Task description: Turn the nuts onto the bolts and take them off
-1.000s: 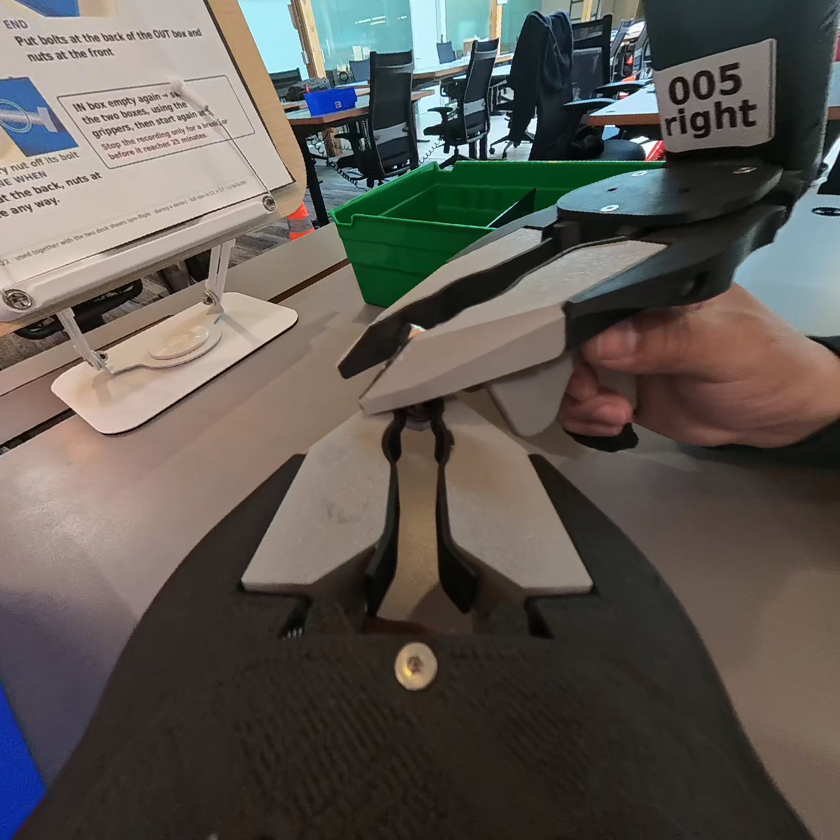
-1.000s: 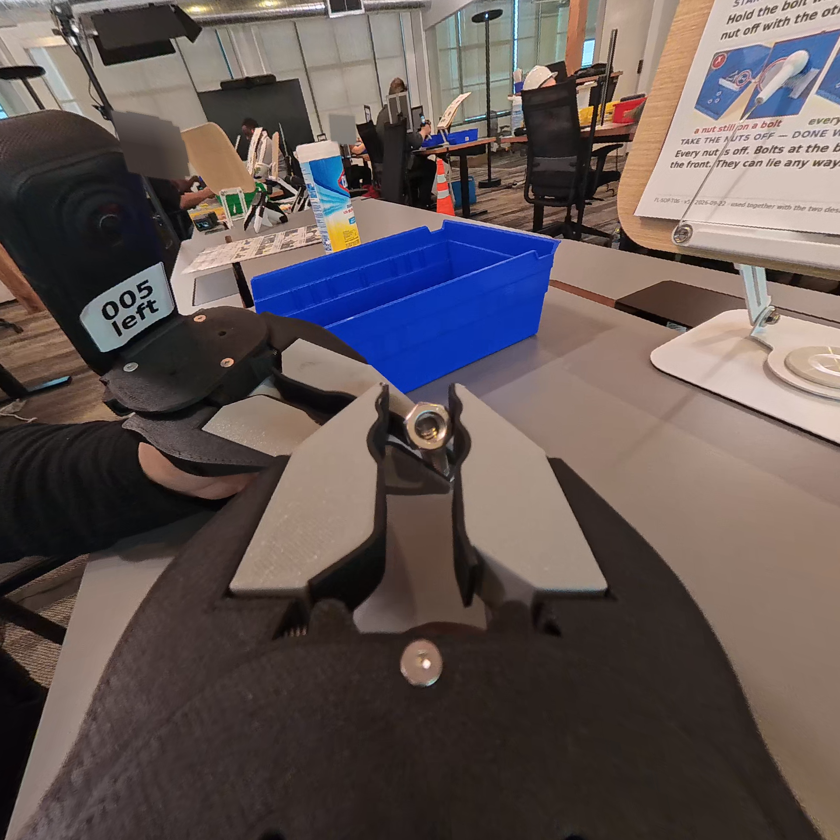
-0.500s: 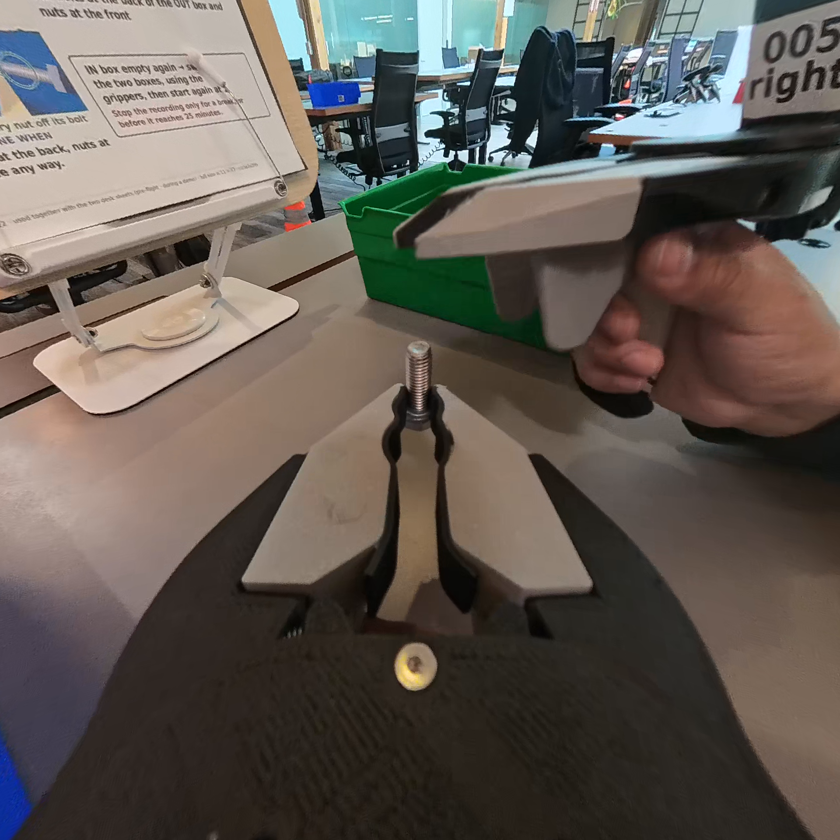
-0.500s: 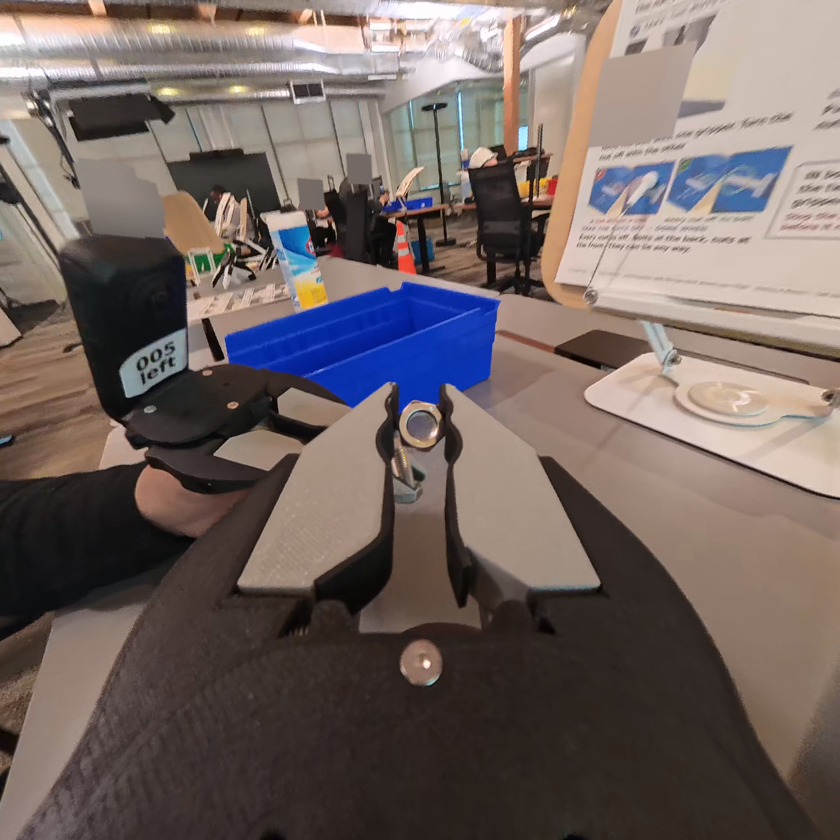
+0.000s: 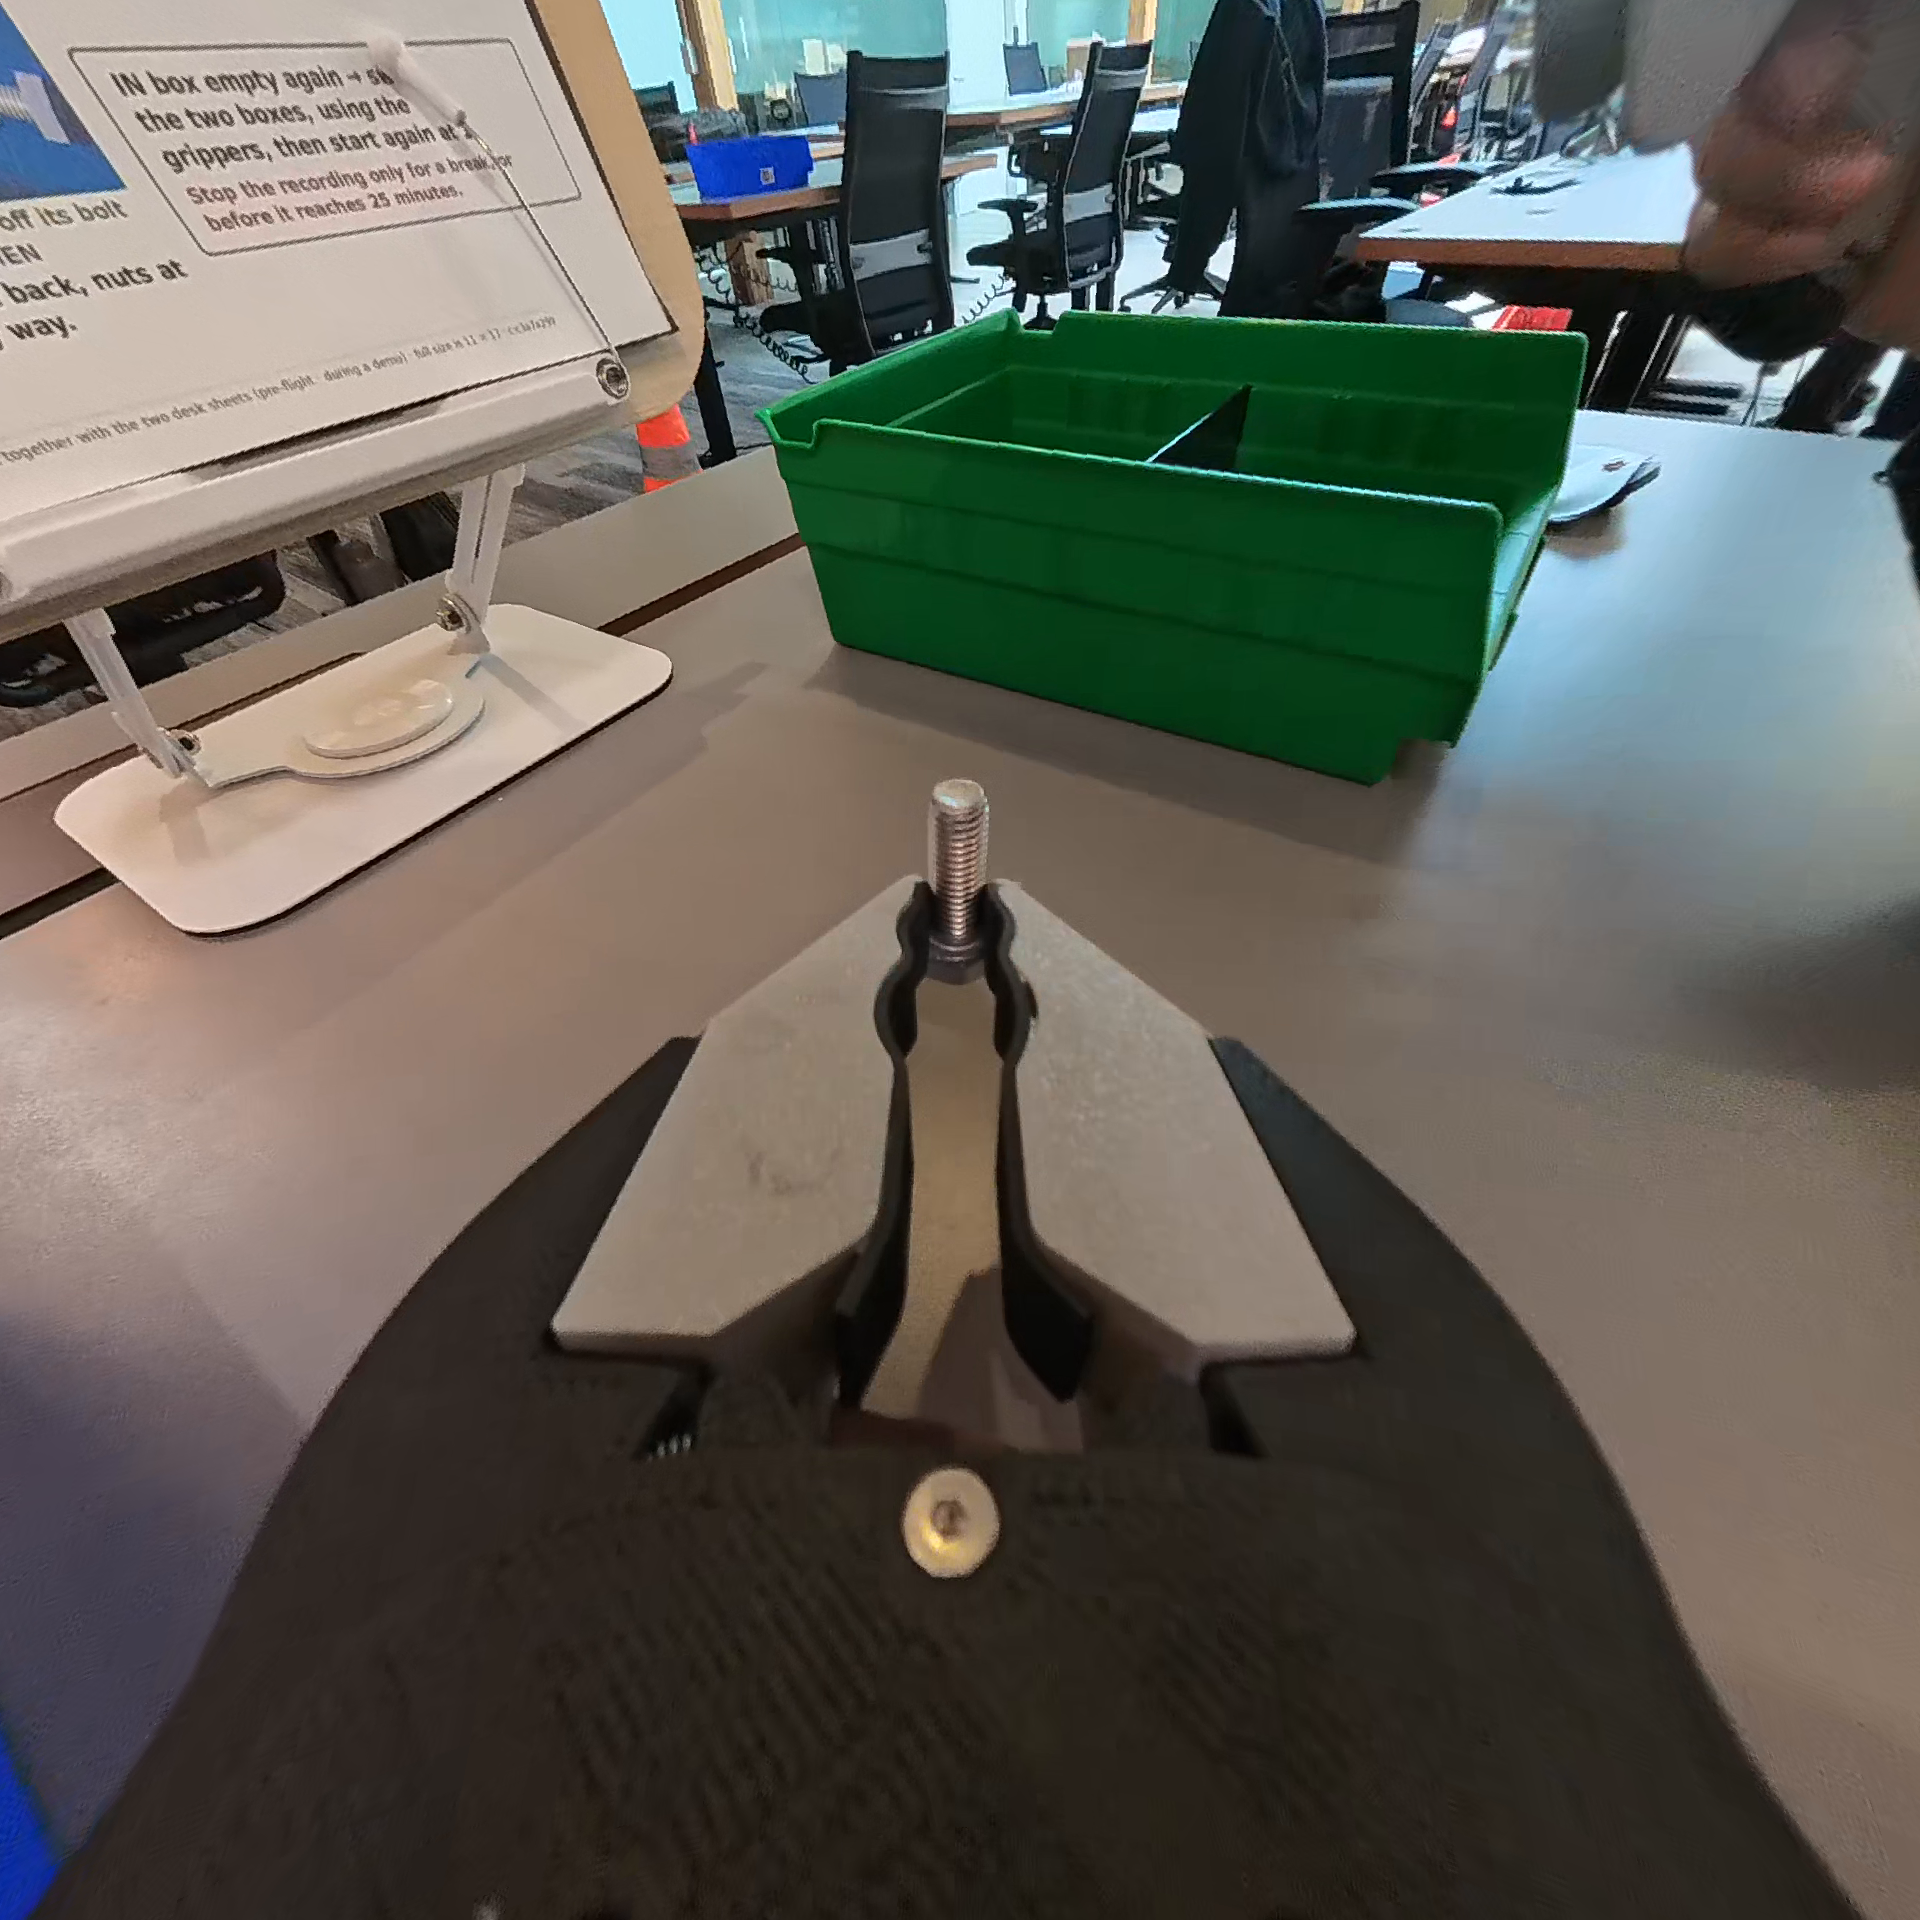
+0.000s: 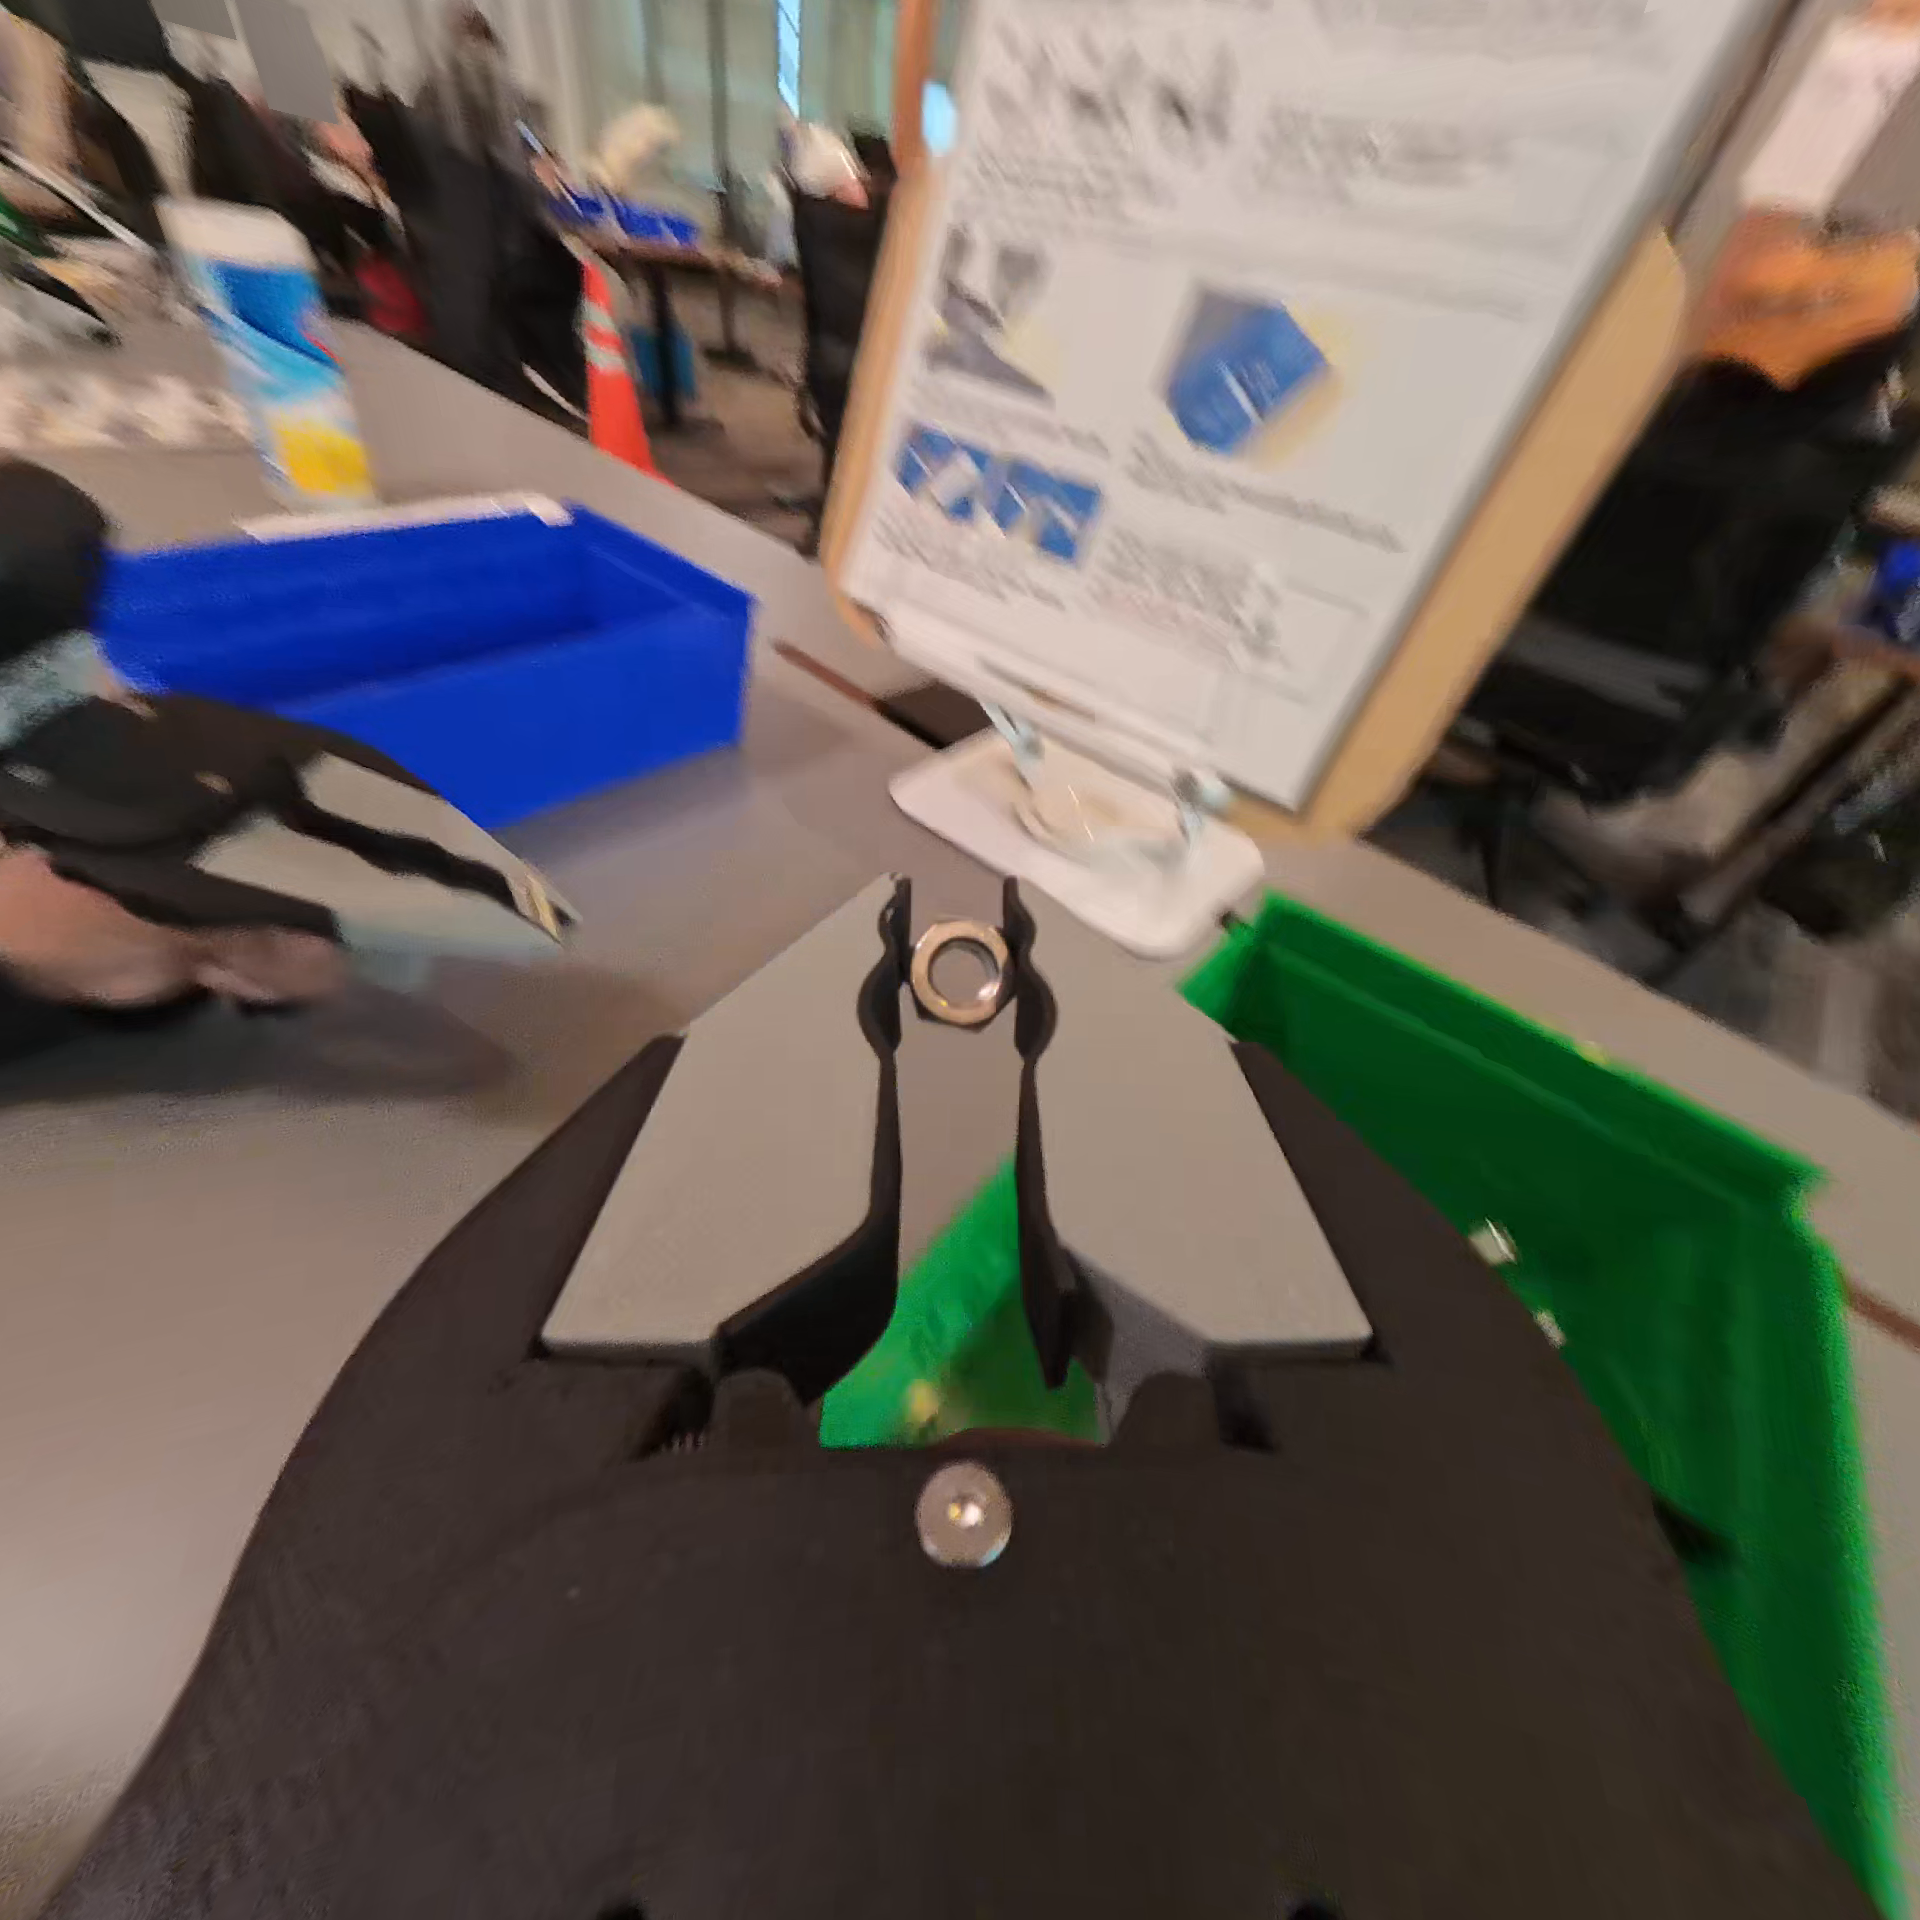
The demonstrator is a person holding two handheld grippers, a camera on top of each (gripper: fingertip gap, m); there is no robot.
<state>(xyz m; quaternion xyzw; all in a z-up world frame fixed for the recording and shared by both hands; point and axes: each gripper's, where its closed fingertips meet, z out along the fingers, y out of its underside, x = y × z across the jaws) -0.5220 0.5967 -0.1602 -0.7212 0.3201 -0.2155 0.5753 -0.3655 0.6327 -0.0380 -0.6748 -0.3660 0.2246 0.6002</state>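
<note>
My left gripper [image 5: 956, 935] is shut on a steel bolt [image 5: 956, 852] that stands upright, its threaded end bare, above the grey table [image 5: 1455, 1039]. My right gripper [image 6: 956, 935] is shut on a steel hex nut [image 6: 958, 975], held over the near corner of the green bin [image 6: 1558, 1195]. The nut is off the bolt. The left gripper [image 6: 436, 862] also shows blurred at the left of the right wrist view. The hand on the right gripper [image 5: 1787, 156] shows blurred at the top right of the left wrist view.
The green bin [image 5: 1195, 540] with a black divider [image 5: 1210, 426] stands ahead of the bolt. A blue bin [image 6: 447, 634] stands at the left. A white instruction stand [image 5: 312, 748] sits at the back. A wipes canister [image 6: 275, 353] stands behind the blue bin. My right fingertips sit around 20 cm from my left ones.
The right gripper pulled the nut off the bolt and swung it up and right, over the green bin. The left gripper kept the bolt upright and nearly still.
</note>
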